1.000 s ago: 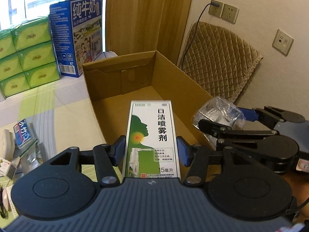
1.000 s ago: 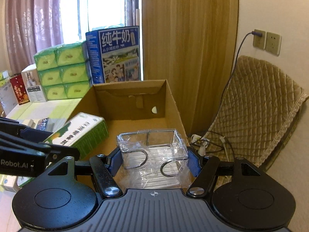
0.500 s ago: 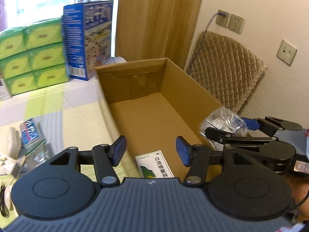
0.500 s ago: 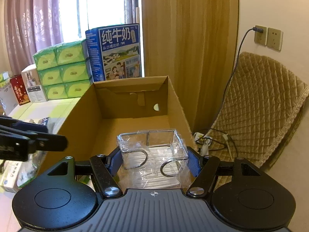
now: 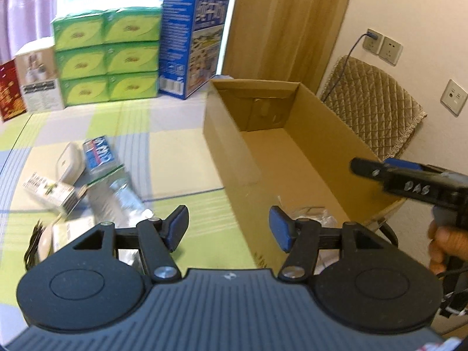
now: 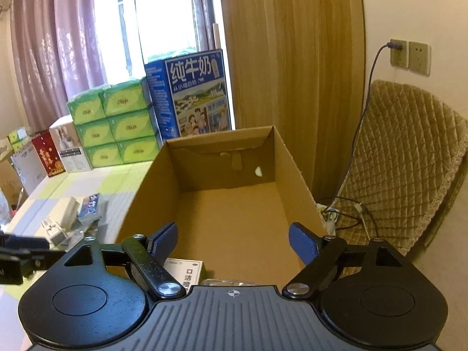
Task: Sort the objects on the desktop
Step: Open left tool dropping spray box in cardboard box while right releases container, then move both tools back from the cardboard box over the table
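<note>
We see our left gripper point(image 5: 228, 231) spread wide with nothing between its blue pads, hanging over the near left corner of the open cardboard box point(image 5: 225, 158), one finger above the green-and-cream checked tablecloth point(image 5: 181, 134) and the other above the box's left wall. Our right gripper point(image 6: 232, 239) is likewise wide open and holds nothing, poised over the box's near end and looking down its length. Inside, the throat spray box point(image 6: 184, 272) lies flat on the floor near the left wall at the near end, and the clear plastic packet point(image 5: 310, 215) rests just beside it toward the right; from the right wrist view only its top edge peeks above the gripper body. Beyond those two, the box floor is bare cardboard up to the far wall, whose flap edge is torn and has a small hole. The right wall stands close to a quilted chair back point(image 6: 409, 158), with cables bunched at the foot between them. Left of the box, a cluster still lies on the cloth: a blue card pack point(image 5: 98, 153), a white case point(image 5: 68, 163), a small printed carton point(image 5: 48, 193), and a crinkled clear bag point(image 5: 117, 201), blurred. Green tissue packs point(image 5: 106, 58) and a blue milk carton box point(image 6: 193, 93) line the table's far edge.
</note>
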The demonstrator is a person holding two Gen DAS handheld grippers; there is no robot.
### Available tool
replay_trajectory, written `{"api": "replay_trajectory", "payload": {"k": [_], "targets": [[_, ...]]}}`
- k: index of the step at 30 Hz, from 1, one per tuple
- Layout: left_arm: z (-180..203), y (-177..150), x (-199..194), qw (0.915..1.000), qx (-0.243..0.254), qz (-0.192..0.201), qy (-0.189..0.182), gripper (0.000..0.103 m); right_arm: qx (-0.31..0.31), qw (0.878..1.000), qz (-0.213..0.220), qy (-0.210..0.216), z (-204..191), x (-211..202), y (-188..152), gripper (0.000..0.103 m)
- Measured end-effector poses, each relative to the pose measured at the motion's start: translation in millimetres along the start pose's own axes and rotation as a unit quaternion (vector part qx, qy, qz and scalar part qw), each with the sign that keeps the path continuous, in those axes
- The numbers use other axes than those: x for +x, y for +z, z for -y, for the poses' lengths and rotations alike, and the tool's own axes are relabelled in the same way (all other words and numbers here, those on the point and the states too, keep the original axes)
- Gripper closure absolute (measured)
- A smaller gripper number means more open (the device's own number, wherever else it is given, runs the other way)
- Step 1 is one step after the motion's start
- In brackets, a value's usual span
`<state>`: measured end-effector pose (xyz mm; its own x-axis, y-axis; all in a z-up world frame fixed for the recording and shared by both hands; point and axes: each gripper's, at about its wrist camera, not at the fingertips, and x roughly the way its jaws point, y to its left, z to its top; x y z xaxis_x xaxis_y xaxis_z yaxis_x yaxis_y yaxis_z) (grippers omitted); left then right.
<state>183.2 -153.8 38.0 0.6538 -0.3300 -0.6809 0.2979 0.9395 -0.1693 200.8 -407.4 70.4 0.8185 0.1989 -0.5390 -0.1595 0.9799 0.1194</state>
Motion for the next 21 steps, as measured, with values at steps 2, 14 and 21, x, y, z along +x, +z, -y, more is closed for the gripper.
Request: {"api": "replay_trajectory", "payload": {"k": [2, 14, 21], "targets": [[-5, -7, -7, 1.0, -0.006, -0.002, 0.002, 0.046, 0.005, 1.0, 0.005, 0.001, -5, -11, -2, 0.022], [-59, -66, -73, 0.9981, -0.043, -0.003, 0.044, 0.035, 0.005, 0.998, 0.028, 0.047, -79, -82, -30, 0.017], [-104, -95, -105, 0.993, -0.081, -0.005, 0.086, 0.031, -0.025, 0.996, 0.0, 0.081, -128, -87, -61, 0.015]]}}
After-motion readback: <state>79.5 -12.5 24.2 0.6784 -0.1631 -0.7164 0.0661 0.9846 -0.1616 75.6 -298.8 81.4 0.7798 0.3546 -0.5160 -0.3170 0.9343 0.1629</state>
